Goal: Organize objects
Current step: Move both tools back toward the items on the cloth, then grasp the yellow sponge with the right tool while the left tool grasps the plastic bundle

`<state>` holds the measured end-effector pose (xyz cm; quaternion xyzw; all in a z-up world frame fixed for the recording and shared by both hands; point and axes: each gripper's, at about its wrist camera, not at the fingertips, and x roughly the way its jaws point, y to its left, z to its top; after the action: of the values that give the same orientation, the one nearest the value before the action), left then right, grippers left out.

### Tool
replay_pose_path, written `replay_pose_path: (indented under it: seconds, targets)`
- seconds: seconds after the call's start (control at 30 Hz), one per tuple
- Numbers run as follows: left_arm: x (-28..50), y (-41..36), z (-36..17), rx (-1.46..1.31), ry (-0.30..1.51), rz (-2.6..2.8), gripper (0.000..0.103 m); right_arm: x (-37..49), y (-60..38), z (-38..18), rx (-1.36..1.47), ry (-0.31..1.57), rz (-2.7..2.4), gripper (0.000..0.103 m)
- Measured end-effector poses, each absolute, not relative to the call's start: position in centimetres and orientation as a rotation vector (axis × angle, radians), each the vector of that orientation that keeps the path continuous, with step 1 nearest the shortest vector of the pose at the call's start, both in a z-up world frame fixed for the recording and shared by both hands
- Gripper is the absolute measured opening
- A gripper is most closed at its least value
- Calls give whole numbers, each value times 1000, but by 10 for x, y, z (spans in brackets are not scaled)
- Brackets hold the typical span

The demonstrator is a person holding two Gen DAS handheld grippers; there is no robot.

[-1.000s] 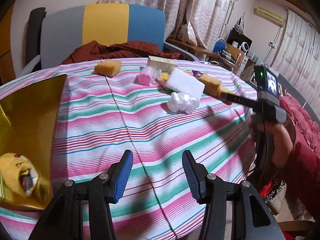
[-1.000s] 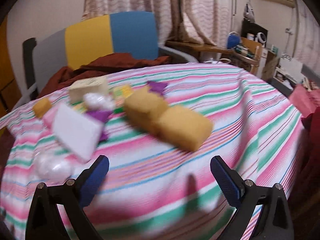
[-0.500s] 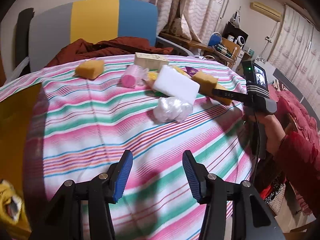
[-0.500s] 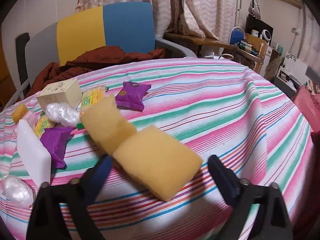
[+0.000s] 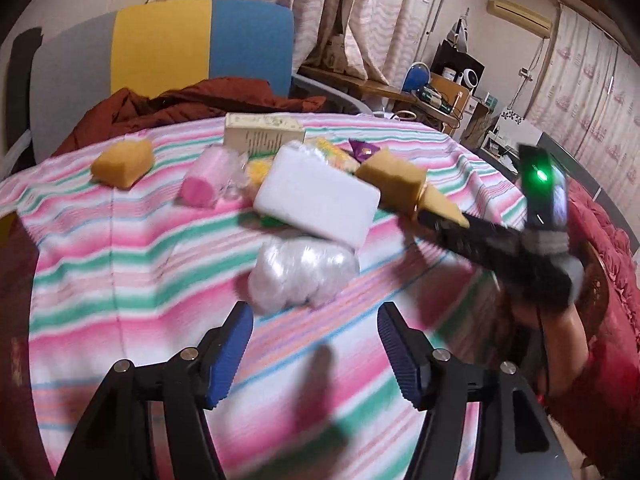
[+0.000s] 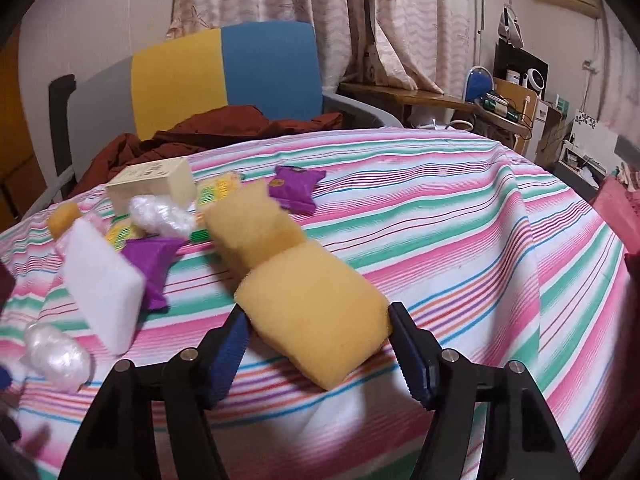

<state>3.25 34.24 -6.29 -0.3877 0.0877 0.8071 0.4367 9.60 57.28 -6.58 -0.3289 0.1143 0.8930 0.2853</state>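
1. The right tool [image 6: 316, 344] is closing on a yellow rectangular foam sponge [image 6: 316, 312], its blue pads against both sides.
2. The left tool [image 5: 314, 350] is opening, empty, just short of a crinkled clear plastic bundle [image 5: 302, 272].
3. A pink-and-green striped cloth covers the tabletop [image 6: 440, 216]; curtains hang behind.
4. A white foam block [image 6: 102, 292], purple packets and a second yellow sponge [image 6: 250, 224] crowd nearby.
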Motion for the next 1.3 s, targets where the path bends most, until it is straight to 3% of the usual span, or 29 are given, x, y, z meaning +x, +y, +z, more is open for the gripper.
replay_pose_path:
  seconds: [0.4, 0.73, 1.17, 1.3]
  targets:
    - [12, 381, -80, -862, 322, 2064, 66, 99, 561, -72, -877, 315, 2390, 69]
    - [-1, 365, -85, -897, 199, 2042, 53, 100, 557, -72, -868, 282, 2379, 69]
    - [-2, 321, -85, -907, 51, 2105, 49, 112, 537, -70, -815, 231, 2377, 67]
    - [1, 307, -87, -913, 26, 2111, 48, 119, 532, -68, -806, 306, 2376, 66]
